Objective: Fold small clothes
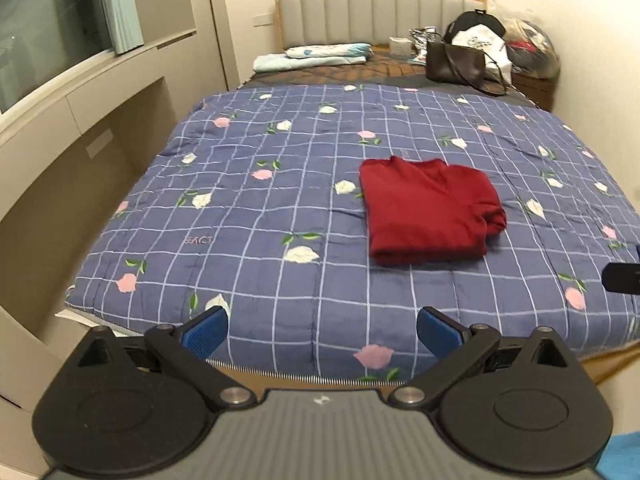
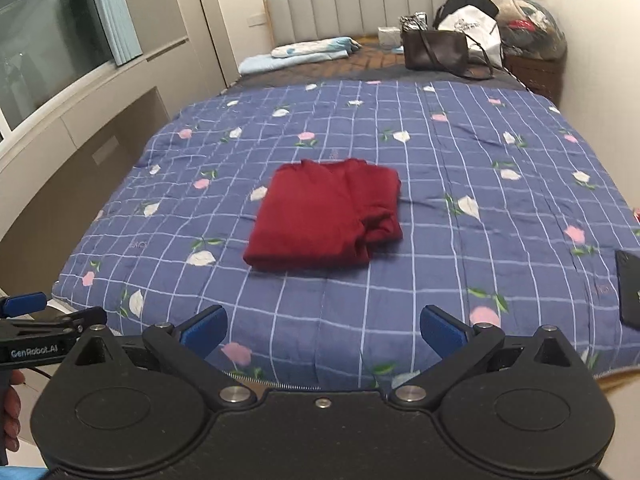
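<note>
Blue-padded fingers of the left gripper [image 1: 322, 330] stand wide apart at the foot of the bed, holding nothing; the right gripper [image 2: 323, 328] is spread just as wide and equally empty. Beyond them, a folded dark red cloth garment [image 2: 326, 216] lies flat on the blue checked quilt with pink and white flowers [image 2: 460, 168], apart from both grippers.

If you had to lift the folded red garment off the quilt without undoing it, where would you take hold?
Probably the near folded edge of the red garment, coming in low from the foot of the bed: it is thick and straight. The right side is bunched and loose, likelier to unfold.
</note>
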`<act>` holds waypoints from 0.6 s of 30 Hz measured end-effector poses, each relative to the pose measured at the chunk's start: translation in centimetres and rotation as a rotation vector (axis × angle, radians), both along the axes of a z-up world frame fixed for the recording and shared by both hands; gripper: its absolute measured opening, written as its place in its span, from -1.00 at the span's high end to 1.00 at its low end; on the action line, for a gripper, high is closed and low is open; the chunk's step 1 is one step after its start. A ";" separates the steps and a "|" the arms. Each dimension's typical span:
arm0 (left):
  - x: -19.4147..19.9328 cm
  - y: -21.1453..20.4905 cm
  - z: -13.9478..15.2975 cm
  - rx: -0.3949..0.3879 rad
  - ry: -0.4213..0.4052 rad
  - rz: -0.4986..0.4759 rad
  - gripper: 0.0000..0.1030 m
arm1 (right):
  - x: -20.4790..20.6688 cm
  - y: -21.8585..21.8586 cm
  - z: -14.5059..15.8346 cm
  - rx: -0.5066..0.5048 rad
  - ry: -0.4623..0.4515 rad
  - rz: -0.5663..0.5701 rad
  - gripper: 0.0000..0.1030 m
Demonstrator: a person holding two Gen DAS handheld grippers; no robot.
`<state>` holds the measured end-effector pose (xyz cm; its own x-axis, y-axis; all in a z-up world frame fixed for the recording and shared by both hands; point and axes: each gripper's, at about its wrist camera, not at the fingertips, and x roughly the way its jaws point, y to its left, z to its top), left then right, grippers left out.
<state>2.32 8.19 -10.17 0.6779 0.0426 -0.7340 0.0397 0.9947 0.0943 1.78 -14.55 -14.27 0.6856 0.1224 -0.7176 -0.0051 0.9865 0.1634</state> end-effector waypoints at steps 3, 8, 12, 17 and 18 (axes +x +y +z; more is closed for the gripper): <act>-0.4 0.2 -0.1 -0.002 0.005 -0.003 -0.99 | -0.4 0.1 0.0 -0.001 0.009 -0.016 -0.99; -0.8 0.3 -0.1 -0.006 0.006 -0.009 -0.99 | -1.1 0.0 0.0 -0.006 0.016 -0.029 -0.99; -1.0 0.2 -0.1 -0.003 0.004 -0.015 -0.99 | -1.4 -0.3 0.1 -0.005 0.013 -0.040 -0.99; -1.1 0.2 0.0 -0.007 0.000 -0.015 -0.99 | -1.7 -0.7 0.1 -0.005 0.011 -0.049 -0.99; -1.1 0.2 0.1 -0.008 -0.001 -0.015 -0.99 | -1.8 -0.8 0.1 -0.004 0.009 -0.052 -0.99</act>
<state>1.17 8.36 -10.11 0.6789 0.0268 -0.7337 0.0543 0.9948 0.0866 -0.02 -15.32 -14.14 0.6845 0.0836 -0.7242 0.0479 0.9861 0.1591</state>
